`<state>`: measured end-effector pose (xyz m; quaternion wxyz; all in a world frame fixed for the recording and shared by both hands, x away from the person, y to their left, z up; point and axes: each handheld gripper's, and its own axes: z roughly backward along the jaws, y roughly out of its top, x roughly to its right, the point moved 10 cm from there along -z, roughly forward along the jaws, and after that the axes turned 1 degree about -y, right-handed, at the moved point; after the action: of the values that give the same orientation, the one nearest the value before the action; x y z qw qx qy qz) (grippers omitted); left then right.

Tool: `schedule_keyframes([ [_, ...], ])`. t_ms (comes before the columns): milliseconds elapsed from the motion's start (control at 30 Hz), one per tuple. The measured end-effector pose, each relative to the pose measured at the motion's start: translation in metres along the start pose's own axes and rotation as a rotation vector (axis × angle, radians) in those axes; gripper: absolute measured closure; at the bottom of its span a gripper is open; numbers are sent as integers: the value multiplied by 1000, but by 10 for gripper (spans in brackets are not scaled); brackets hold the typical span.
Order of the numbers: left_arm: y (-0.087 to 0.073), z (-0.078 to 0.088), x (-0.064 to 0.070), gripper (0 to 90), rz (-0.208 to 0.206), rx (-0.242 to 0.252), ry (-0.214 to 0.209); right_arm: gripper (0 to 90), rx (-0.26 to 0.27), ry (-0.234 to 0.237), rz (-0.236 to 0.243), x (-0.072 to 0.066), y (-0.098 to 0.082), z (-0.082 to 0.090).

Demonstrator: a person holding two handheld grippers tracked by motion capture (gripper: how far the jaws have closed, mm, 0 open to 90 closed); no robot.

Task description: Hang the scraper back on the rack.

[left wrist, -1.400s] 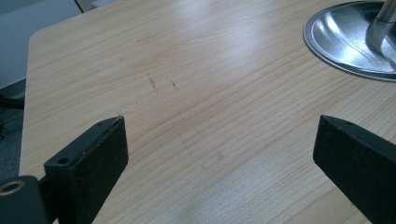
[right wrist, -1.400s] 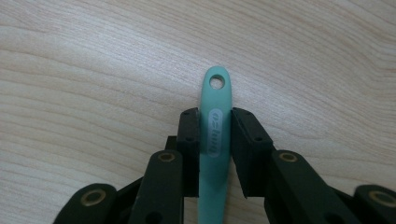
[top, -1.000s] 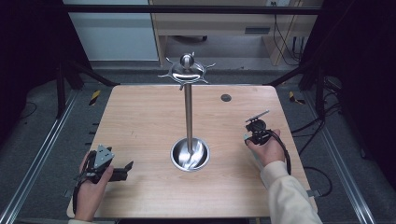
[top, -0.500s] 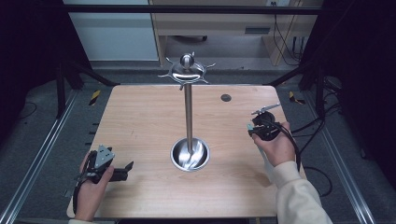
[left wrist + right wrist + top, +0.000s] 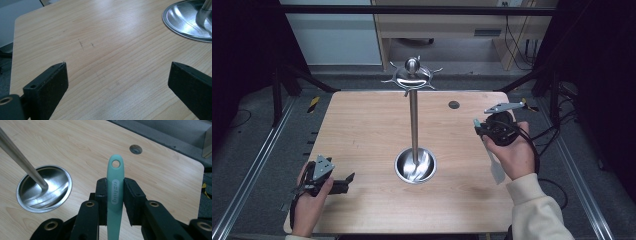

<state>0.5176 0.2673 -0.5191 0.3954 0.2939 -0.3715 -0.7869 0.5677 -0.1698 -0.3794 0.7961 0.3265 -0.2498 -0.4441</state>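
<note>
We see the right gripper (image 5: 115,195) clamped on a teal utensil handle (image 5: 115,192), held above the table (image 5: 362,130) to the right of the steel stand (image 5: 414,125). The left gripper (image 5: 117,82) rests near the table's front left corner, jaws wide apart around nothing.

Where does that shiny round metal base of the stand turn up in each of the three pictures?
High view: the round metal base sits at the table's middle, toward the near edge.
Left gripper view: top right corner, cut off by the frame.
Right gripper view: at the left, beside the right gripper, shut on the green utensil handle.
Shared landmark: the steel pole rising from the base.
</note>
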Motion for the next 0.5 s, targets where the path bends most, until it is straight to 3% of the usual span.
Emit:
schedule_keyframes([
  [500,1,-1,1,27,-1,2,1,742,103,33,4,-11,19,24],
])
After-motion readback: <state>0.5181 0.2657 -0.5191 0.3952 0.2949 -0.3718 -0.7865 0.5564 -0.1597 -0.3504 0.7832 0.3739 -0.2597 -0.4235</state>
